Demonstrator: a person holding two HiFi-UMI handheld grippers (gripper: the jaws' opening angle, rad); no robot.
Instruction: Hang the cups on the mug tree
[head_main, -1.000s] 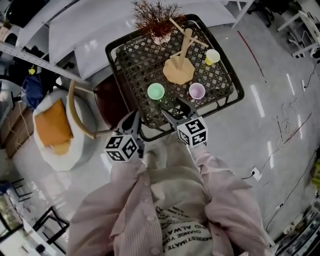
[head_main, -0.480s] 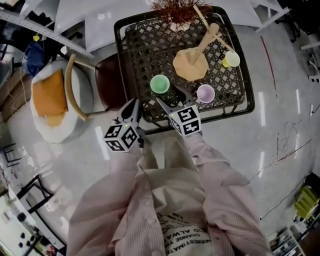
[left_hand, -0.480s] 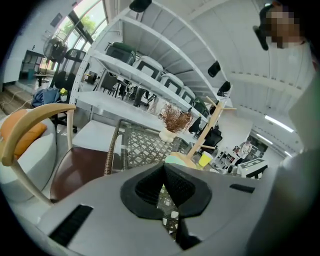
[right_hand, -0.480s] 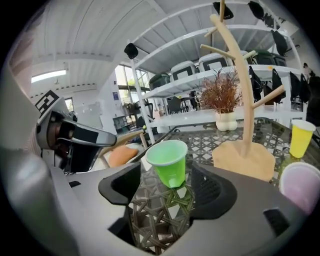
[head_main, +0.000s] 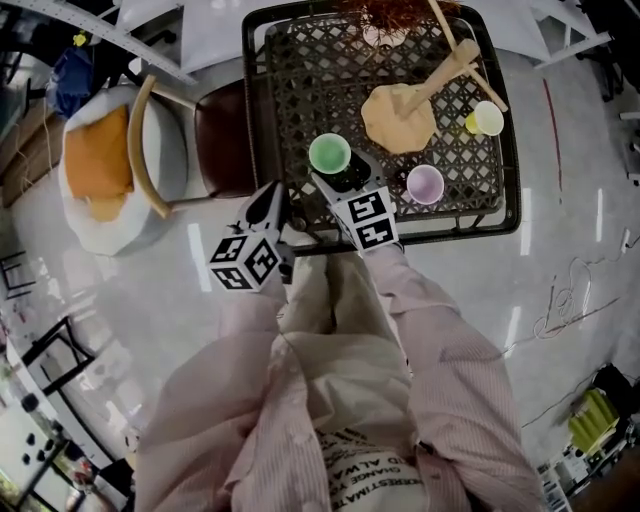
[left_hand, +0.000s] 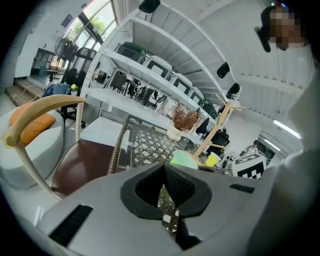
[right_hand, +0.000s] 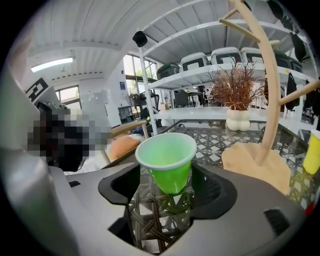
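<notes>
Looking down from the head view, the small green plastic cup (head_main: 329, 153) stands upright on the black woven-lattice metal table (head_main: 300, 90), right at the tips of the right gripper (head_main: 338, 176). The left gripper (head_main: 272, 197) hangs by the table's near edge, apart from that cup. The pale wooden mug tree (head_main: 400, 115) sits further in, with a lilac plastic cup (head_main: 425, 184) and a yellow plastic cup (head_main: 487, 118) near it.

Left gripper view: the jaws are pressed together with nothing in them, and the green plastic cup (left_hand: 184, 160) is beyond them, a bit right.

Right gripper view: the jaws are spread wide and the green plastic cup (right_hand: 167, 160) stands between them. The pads aren't squeezing it, far as I can see.
</notes>
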